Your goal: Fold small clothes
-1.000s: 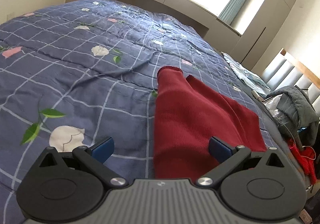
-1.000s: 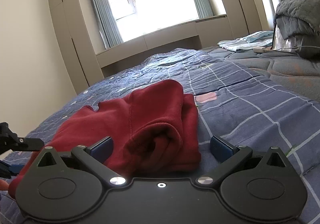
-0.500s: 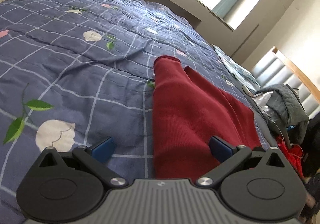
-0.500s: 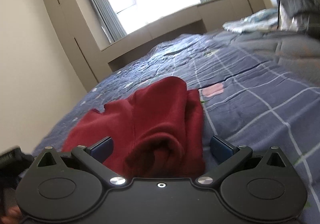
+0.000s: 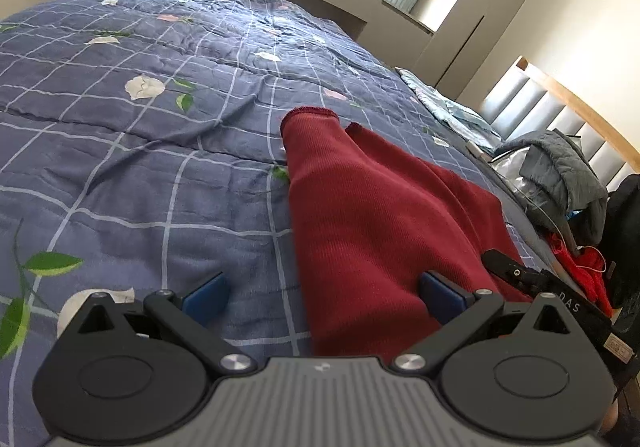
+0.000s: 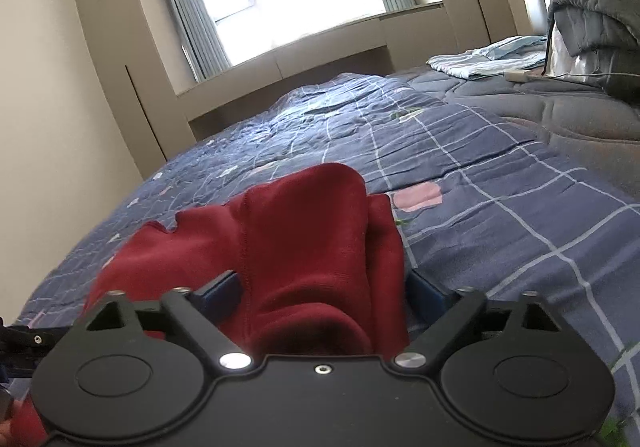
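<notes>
Both my grippers spread wide over a red garment on the bed – nothing grasped.

Left wrist view: my left gripper (image 5: 324, 295) is released, blue pads (image 5: 206, 297) far apart; one pad sits over the blue checked quilt (image 5: 140, 175), the other over the red garment (image 5: 380, 231), whose near edge is cut off behind the gripper body. Its cuffed end points away. Part of my right gripper (image 5: 516, 273) pokes in at right, fingers hidden. Grey jacket (image 5: 568, 171) by the headboard.
Right wrist view: my right gripper (image 6: 322, 293) is also released – pads either side of a bunched fold of the red garment (image 6: 304, 239), contact hard to judge. Quilt (image 6: 500, 215) beyond; the garment's left part is blurred.
</notes>
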